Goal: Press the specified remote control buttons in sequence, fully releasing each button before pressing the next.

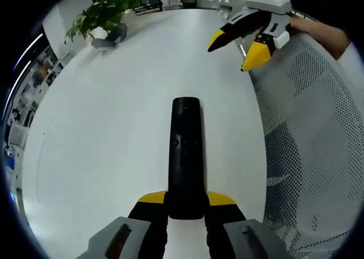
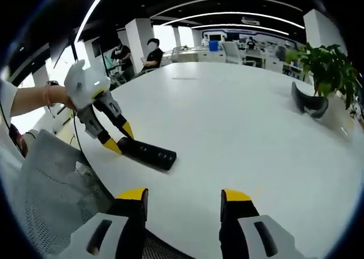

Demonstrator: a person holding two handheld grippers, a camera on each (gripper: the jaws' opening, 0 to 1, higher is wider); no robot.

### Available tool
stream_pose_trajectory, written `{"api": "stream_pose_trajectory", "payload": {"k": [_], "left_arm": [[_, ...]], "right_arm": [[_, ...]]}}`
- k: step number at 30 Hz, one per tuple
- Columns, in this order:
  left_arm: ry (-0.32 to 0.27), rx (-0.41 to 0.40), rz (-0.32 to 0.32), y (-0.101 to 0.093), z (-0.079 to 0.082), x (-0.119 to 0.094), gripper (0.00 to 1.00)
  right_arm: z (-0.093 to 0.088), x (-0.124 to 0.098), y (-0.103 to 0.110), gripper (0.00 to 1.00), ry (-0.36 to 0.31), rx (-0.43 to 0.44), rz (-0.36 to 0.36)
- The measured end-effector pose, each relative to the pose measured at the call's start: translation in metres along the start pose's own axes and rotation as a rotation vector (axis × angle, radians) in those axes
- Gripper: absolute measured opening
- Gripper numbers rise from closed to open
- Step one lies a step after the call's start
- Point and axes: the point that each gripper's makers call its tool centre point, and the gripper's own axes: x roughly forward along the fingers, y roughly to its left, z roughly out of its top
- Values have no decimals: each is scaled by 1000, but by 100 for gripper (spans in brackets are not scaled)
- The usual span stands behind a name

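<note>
Remote control [image 1: 186, 156] lengthwise between left gripper [image 1: 186, 205] fingers, pointing straight ahead

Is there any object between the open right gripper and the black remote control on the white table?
Nothing visible: only bare white table lies between the right gripper and the black remote control, which the left gripper holds.

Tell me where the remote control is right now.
The remote control lies on the white table, its near end clamped between the left gripper jaws. In the right gripper view it sits at left, near the table edge by the mesh chair.
</note>
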Motion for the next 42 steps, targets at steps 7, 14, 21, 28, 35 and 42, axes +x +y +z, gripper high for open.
{"api": "stream_pose_trajectory", "payload": {"k": [7, 14, 21, 28, 35, 42], "left_arm": [[-5, 8, -4, -7, 0, 0, 23], [5, 27, -14, -14, -1, 0, 23], [-18, 20, -13, -22, -2, -1, 23], [-21, 18, -13, -26, -1, -1, 23], [7, 34, -23, -25, -1, 0, 24], [31, 31, -26, -25, -1, 0, 24]], "right_arm": [[0, 1, 0, 48, 2, 8, 5], [-2, 2, 0, 47, 16, 5, 14], [-4, 3, 1, 46, 31, -1, 22], [-7, 5, 3, 44, 52, -14, 34], [-9, 6, 10, 42, 64, -29, 72], [-6, 7, 38, 30, 103, -126, 233]]}}
